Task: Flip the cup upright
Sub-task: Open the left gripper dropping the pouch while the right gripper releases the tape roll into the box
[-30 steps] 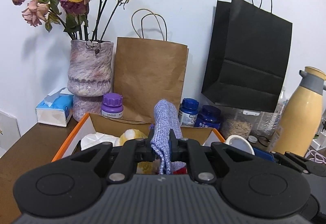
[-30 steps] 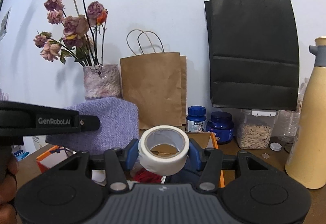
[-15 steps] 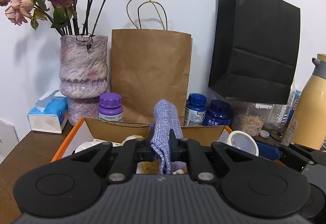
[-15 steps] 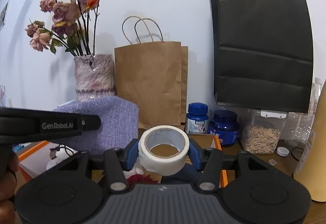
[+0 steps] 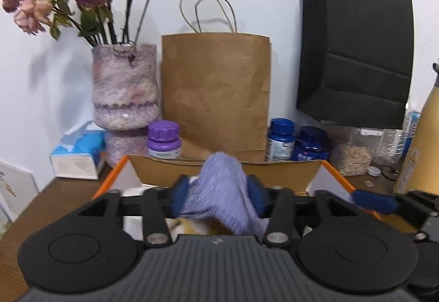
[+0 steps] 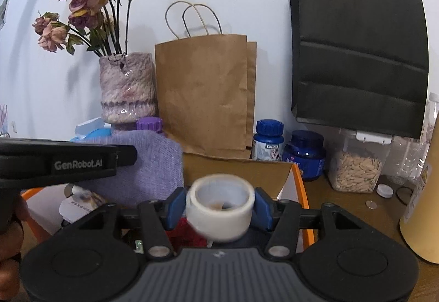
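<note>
Left gripper (image 5: 219, 199): jaws had just been opening, apart, purple cloth (image 5: 222, 192) loose between them.
Right gripper (image 6: 218, 204): jaws had just been opening, tape roll (image 6: 219, 208) between them.
Cup: nowhere visible.
Below: orange-edged box (image 6: 300, 186).

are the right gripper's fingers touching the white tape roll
Cannot tell. In the right wrist view the blurred tape roll sits between the fingers, any gap hidden.

A lilac knitted cloth (image 5: 219, 192) and a white tape roll (image 6: 219, 208) sit between blue pads, with a mottled pink-and-purple vase (image 5: 124, 88) at ten o'clock, a brown bag (image 5: 215, 96) at twelve, a black bag (image 5: 362, 60) at two.
</note>
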Tool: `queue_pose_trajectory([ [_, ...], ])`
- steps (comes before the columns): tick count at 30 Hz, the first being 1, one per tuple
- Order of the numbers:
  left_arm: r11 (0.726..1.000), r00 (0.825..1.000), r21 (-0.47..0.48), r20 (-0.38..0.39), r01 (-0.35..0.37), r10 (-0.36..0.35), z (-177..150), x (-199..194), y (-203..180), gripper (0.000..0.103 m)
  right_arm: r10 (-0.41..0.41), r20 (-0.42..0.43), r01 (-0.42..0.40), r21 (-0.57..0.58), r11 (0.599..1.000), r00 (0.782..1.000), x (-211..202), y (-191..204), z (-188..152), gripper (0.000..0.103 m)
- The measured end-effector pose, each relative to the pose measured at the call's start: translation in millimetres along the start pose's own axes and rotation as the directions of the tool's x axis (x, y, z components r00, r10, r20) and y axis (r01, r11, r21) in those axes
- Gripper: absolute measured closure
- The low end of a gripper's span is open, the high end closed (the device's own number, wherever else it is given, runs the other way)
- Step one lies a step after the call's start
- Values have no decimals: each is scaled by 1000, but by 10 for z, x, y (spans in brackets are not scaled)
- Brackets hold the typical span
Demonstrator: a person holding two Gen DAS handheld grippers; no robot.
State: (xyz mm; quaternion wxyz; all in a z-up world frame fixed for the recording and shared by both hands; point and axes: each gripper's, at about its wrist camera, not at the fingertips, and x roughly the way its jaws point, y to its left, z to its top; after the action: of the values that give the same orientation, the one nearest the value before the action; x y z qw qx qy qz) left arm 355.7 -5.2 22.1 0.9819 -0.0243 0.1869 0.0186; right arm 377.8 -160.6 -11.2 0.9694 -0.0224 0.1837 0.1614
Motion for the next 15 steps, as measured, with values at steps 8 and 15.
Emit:
queue_pose_trajectory([
  [8,997,996,-19,46,-74,75,22,-66,164,0,-12,3,12,-1,1000,1000,-38,-11,15,0],
  [15,996,996,-16,44,-83,84,29,-86,217,0,-28,3,28,-14,1000,1000,-59,17,17,0],
])
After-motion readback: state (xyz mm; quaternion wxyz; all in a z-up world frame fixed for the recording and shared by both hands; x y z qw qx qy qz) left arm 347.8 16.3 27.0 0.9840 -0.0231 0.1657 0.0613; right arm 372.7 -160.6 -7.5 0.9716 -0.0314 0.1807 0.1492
